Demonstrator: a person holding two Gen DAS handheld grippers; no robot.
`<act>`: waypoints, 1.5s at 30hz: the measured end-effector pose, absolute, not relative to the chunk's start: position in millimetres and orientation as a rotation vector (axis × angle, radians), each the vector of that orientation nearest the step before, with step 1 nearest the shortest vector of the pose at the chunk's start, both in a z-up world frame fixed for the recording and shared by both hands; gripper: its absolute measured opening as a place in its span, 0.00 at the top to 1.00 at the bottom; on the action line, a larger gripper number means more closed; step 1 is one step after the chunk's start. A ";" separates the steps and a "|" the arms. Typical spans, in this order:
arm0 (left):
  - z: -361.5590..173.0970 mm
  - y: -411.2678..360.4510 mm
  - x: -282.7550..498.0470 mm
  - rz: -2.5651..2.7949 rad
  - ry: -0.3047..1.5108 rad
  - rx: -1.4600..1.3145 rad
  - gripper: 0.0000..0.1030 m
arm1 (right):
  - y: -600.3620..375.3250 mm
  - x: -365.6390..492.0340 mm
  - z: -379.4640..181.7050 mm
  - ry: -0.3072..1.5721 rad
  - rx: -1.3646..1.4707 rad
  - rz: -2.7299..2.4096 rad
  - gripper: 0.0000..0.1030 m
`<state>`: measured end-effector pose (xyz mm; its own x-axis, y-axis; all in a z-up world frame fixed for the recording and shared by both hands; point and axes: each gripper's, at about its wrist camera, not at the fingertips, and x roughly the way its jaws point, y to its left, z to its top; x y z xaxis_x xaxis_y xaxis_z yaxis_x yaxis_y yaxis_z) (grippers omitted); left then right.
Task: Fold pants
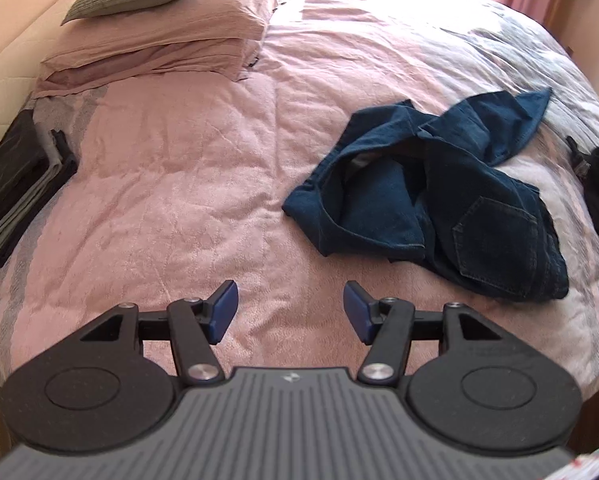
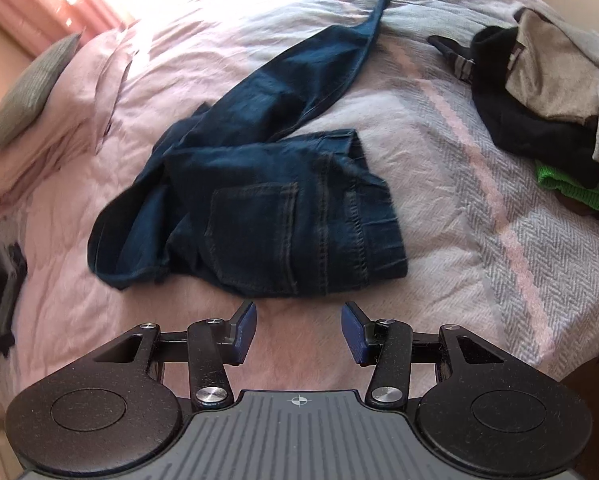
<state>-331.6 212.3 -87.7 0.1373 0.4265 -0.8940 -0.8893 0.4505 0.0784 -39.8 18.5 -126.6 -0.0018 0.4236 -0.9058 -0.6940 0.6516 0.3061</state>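
While crumpled dark blue jeans (image 2: 255,196) lie at twelve o'clock on the pink bedspread (image 1: 171,184), I hold my left gripper (image 1: 290,312) and right gripper (image 2: 298,332) open and empty above it.

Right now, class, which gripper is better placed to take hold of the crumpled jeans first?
Probably the right gripper: open and empty, with the jeans just beyond its fingertips. The left gripper, also open, faces bare blanket.

Left tool (image 1: 290,312) open, empty, above pink bedspread (image 1: 171,184); crumpled jeans (image 1: 439,200) ahead-right.
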 end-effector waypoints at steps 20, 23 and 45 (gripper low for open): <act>-125.1 320.7 -295.9 1.096 1.065 -0.552 0.35 | 84.2 135.1 -269.4 1.764 0.393 0.301 0.44; -134.9 338.5 -285.1 1.060 1.085 -0.533 0.35 | 92.8 139.1 -288.3 1.786 0.470 0.199 0.44; -214.1 452.3 -7.0 0.297 1.165 -0.310 0.39 | -63.8 10.9 -206.7 1.477 0.577 0.107 0.86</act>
